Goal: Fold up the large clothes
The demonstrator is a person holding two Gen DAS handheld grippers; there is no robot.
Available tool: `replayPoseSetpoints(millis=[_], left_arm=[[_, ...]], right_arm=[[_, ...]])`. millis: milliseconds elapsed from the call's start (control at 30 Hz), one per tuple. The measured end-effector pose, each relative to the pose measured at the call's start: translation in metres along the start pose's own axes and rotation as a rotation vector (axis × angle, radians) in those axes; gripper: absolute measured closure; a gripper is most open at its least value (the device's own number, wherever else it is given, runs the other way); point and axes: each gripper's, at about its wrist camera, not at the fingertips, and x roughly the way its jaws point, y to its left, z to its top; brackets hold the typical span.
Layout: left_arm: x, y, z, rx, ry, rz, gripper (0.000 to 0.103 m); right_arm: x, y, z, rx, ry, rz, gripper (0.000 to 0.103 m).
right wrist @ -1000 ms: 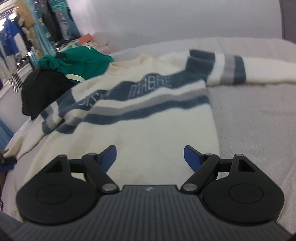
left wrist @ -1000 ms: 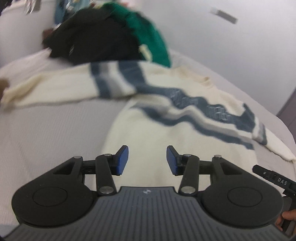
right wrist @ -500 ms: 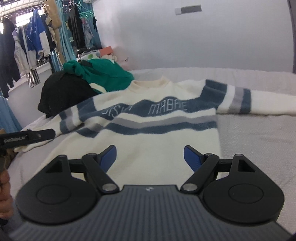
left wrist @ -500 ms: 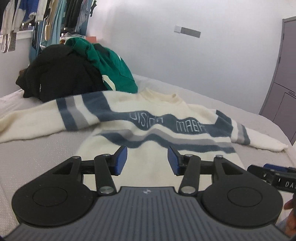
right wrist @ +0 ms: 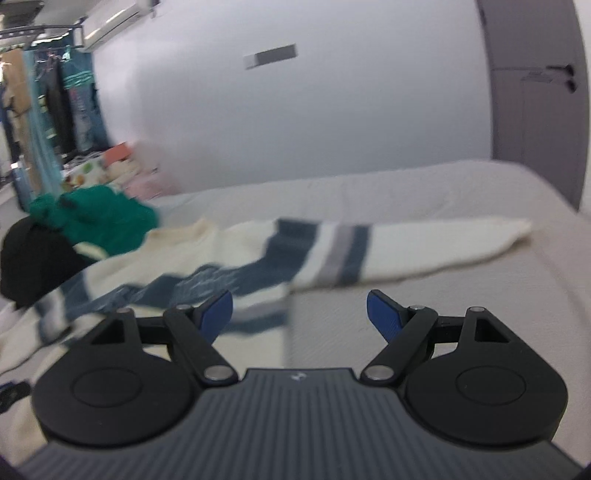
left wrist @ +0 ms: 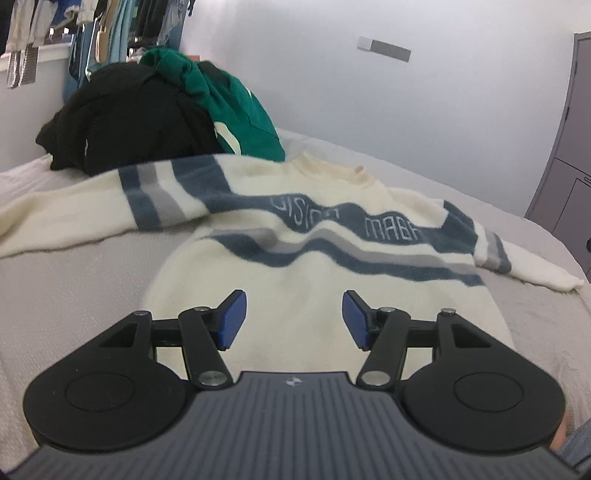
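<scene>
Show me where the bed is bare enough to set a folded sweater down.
Bare bedcover lies in front of the sweater's outstretched sleeve, and beyond that sleeve toward the wall. The far corner is crowded: a black garment and a green garment are piled there.

Domestic bedroom. A wide bed covered by a pale grey textured bedspread (left wrist: pixel 74 280) fills the foreground, bearing a spread cream knit sweater with blue and grey bands (left wrist: pixel 317 258) and a heap of black and green garments (left wrist: pixel 155 118). Hanging clothes on a rail (left wrist: pixel 92 26), a white wall-mounted air conditioner (right wrist: pixel 114 22) and a grey panelled door (right wrist: pixel 535 110) border the plain white walls.
</scene>
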Motion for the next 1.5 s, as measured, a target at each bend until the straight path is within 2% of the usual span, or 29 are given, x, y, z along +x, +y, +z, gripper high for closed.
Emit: replayPoseSetpoints(millis=[133,233,300,333,433,533,733,833,933,1000,1067,1100,1167,1233,1333,1500], left_arm=[[0.004,-0.001,-0.001,-0.007,0.013,-0.003,0.034],[0.008,-0.004,-0.002,-0.002,0.023,-0.003,0.031],[0.013,-0.006,-0.004,0.009,0.033,0.003,0.029],[0.015,-0.007,-0.005,0.012,0.04,0.005,0.029],[0.025,-0.009,-0.006,0.009,0.067,0.002,0.029],[0.035,-0.012,-0.007,0.006,0.095,0.003,0.029],[0.056,-0.012,-0.01,-0.029,0.149,0.009,0.029],[0.066,-0.01,-0.01,-0.055,0.171,0.024,0.029],[0.074,-0.008,-0.01,-0.078,0.177,0.04,0.029],[0.077,-0.007,-0.008,-0.087,0.176,0.047,0.029],[0.083,-0.007,-0.007,-0.089,0.18,0.058,0.029],[0.085,-0.008,-0.007,-0.089,0.182,0.061,0.029],[0.09,-0.009,-0.006,-0.086,0.185,0.067,0.029],[0.094,-0.011,-0.006,-0.082,0.192,0.073,0.029],[0.099,-0.013,-0.005,-0.09,0.206,0.069,0.029],[0.101,-0.015,-0.001,-0.082,0.198,0.052,0.029]], right_arm=[[0.022,-0.046,0.015,0.018,-0.016,-0.017,0.022],[0.05,-0.081,0.014,0.08,0.02,-0.003,0.021],[0.072,-0.1,0.009,0.121,0.046,-0.022,0.015],[0.084,-0.11,0.006,0.151,0.061,-0.022,0.001],[0.117,-0.138,-0.001,0.235,0.111,-0.022,0.0],[0.139,-0.165,-0.01,0.314,0.125,-0.032,0.0],[0.186,-0.23,-0.018,0.485,0.069,-0.055,0.0],[0.209,-0.258,-0.017,0.58,0.005,-0.034,0.0],[0.23,-0.276,-0.006,0.622,-0.058,-0.011,0.002],[0.241,-0.285,0.001,0.632,-0.08,-0.023,0.013],[0.252,-0.299,0.005,0.642,-0.086,-0.067,0.041],[0.257,-0.306,0.007,0.648,-0.094,-0.085,0.048],[0.263,-0.321,0.011,0.66,-0.096,-0.12,0.077],[0.269,-0.332,0.011,0.691,-0.092,-0.128,0.088],[0.267,-0.337,0.016,0.711,-0.101,-0.123,0.092],[0.259,-0.317,0.06,0.602,-0.144,-0.118,0.093]])
